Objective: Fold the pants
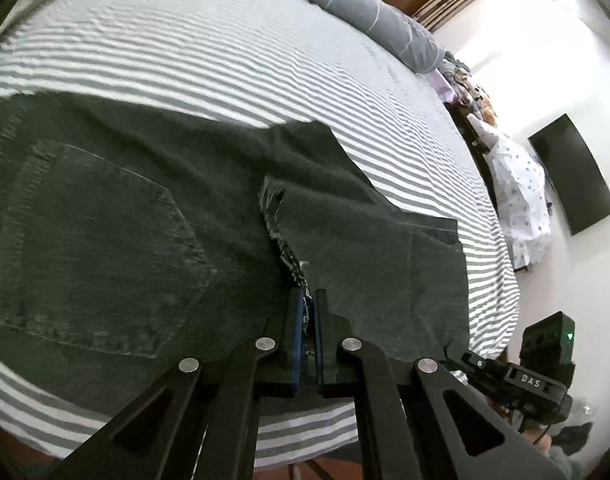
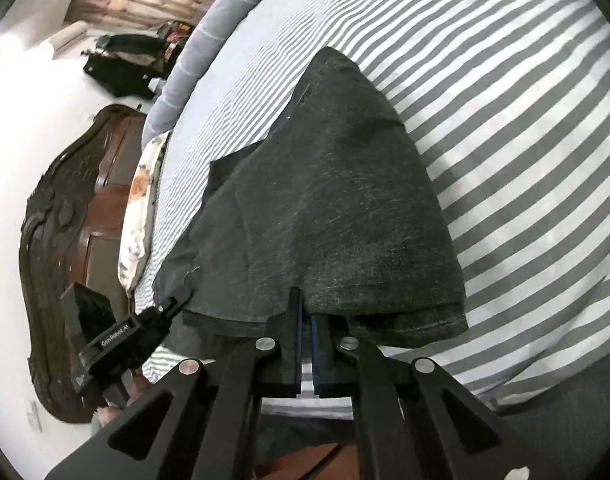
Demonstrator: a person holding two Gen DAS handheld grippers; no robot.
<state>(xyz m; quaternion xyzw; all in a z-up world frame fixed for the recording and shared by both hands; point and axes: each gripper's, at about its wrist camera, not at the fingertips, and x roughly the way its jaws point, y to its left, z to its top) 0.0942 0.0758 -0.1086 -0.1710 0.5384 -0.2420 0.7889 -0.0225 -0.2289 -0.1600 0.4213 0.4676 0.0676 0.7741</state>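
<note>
Dark denim pants (image 1: 145, 216) lie on the striped bed sheet (image 1: 225, 60), filling the lower left and centre of the left wrist view; back pocket visible at left. Your left tool (image 1: 308, 300) is pinched nearly closed on the frayed denim edge at lower centre. Your right tool (image 2: 307, 308) is closed down on the hem of a folded leg, lower centre of its view. Grey pillow (image 1: 369, 12) at upper right; carved wooden headboard (image 2: 65, 240) at left.
</note>
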